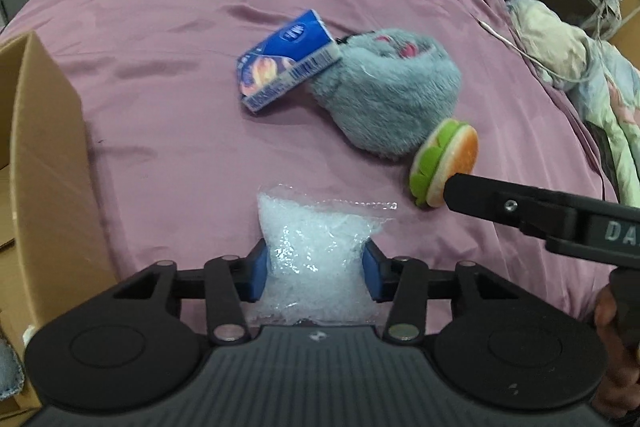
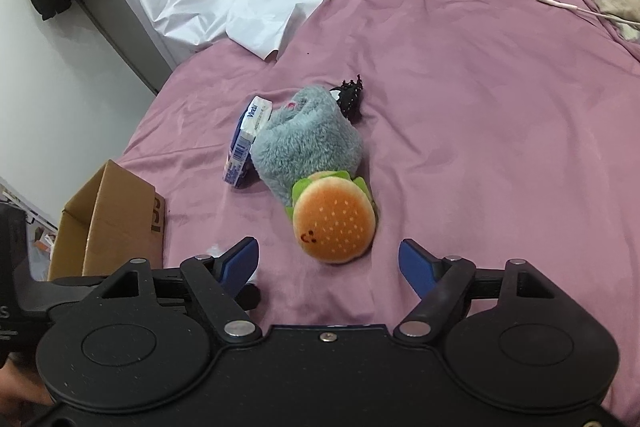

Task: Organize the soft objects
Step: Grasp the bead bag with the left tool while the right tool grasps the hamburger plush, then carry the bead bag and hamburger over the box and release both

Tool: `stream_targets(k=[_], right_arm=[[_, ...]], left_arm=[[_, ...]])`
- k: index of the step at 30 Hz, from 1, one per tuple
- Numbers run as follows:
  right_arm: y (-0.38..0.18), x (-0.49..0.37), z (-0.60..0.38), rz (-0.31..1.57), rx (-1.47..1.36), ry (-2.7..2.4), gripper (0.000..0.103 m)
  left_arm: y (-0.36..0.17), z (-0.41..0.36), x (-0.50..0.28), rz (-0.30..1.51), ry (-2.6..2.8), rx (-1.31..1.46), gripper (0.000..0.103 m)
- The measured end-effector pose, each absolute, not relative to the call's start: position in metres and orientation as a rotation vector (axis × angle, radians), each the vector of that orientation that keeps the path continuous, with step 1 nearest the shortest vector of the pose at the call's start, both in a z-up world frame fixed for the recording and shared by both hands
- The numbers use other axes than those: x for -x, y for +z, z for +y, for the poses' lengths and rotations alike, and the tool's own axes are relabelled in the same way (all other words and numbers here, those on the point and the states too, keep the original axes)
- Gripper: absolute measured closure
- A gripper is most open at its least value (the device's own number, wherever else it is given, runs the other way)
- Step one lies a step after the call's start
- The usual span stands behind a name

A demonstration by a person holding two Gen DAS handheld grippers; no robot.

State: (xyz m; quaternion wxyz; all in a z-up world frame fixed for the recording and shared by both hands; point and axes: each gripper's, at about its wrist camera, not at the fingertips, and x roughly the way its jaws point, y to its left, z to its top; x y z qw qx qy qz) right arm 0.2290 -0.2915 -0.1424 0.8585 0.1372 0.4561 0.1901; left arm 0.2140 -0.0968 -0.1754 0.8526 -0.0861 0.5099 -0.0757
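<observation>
Left gripper (image 1: pixel 313 269) pinches a crinkly clear plastic bag (image 1: pixel 316 247); right gripper (image 2: pixel 328 263), jaws apart, faces a round plush burger (image 2: pixel 334 223) (beside grey fleece (image 2: pixel 308 143)).

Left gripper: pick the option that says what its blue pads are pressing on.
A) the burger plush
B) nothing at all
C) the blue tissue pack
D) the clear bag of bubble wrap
D: in the left wrist view the left gripper has both blue pads squeezed against the sides of the clear bag of bubble wrap, while the burger plush and the blue tissue pack lie apart on the pink bedsheet.
</observation>
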Motion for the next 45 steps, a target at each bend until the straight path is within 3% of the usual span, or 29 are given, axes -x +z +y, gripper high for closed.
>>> stream_targets(k=[9, 11, 13, 16, 25, 45], right_arm=[[-0.15, -0.244, -0.279, 0.953, -0.261, 0.387, 0.032], [-0.152, -0.246, -0.277, 0.953, -0.253, 0.386, 0.039], [-0.153, -0.247, -0.277, 0.958, -0.238, 0.376, 0.056], [-0.149, -0.244, -0.279, 0.955, -0.221, 0.379, 0.062], [-0.132, -0.229, -0.285, 0.929, -0.234, 0.374, 0.069], [-0.086, -0.194, -0.265, 0.839, -0.206, 0.416, 0.07]], left_arm=[[-0.172, -0.086, -0.216, 1.055, -0.125, 0.213, 0.059], [-0.17, -0.085, -0.215, 1.049, -0.126, 0.213, 0.059], [-0.168, -0.084, -0.214, 1.041, -0.125, 0.214, 0.059], [-0.164, -0.082, -0.212, 1.032, -0.125, 0.218, 0.059], [-0.146, -0.077, -0.202, 0.985, -0.131, 0.223, 0.059], [-0.097, -0.051, -0.164, 0.847, -0.111, 0.238, 0.059]])
